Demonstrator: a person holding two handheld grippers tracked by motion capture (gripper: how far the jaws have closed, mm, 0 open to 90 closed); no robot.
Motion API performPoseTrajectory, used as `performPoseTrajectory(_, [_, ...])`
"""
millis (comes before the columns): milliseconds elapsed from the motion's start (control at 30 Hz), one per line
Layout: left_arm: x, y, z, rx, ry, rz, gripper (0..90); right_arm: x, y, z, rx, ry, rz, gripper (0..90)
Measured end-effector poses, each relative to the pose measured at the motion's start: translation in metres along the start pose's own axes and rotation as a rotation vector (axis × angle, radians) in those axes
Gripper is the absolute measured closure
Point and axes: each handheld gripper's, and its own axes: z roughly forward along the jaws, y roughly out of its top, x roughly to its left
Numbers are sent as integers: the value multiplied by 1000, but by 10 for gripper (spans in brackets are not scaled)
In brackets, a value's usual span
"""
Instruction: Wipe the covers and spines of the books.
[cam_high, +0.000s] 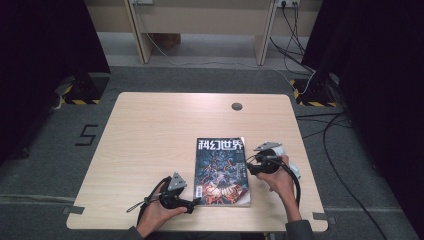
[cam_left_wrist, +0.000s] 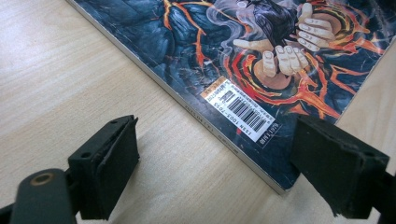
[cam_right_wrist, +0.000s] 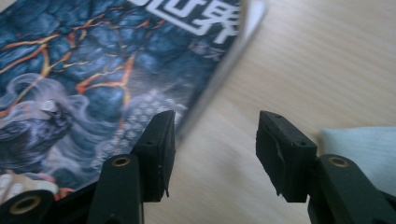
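— Where is the magazine (cam_high: 221, 171)?

— Flat on the table (cam_high: 150, 130), cover up, right of the middle, with its bottom edge close to the table's near edge.

— And the left gripper (cam_high: 192, 204)?

— At the magazine's near-left corner, low over the wood. In the left gripper view its jaws stand wide apart with that corner and the barcode label (cam_left_wrist: 240, 110) between them, and neither pad presses on it.

— The right gripper (cam_high: 248, 162)?

— Beside the magazine's right edge, about halfway up it. Its jaws are apart with bare wood between them; one pad sits just beside the cover's edge.

— Anything else nearby?

— A pale cloth (cam_right_wrist: 359, 147) lies on the table just right of that gripper.
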Motion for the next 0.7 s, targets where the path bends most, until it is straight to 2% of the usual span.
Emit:
performPoseTrajectory(233, [0, 1, 0, 6, -1, 4, 137, 18, 0, 16, 45, 61, -41, 464])
performPoseTrajectory(367, [2, 2, 1, 10, -12, 14, 136, 24, -1, 18, 51, 82, -35, 474])
performPoseTrajectory(467, [3, 2, 1, 17, 4, 6, 108, 28, -3, 17, 43, 70, -51, 469])
performPoseTrajectory(567, [6, 3, 1, 24, 1, 8, 105, 34, -6, 14, 40, 57, -65, 469])
performPoseTrajectory(700, [17, 1, -5, 33, 17, -9, 106, 44, -13, 9, 35, 54, -89, 464])
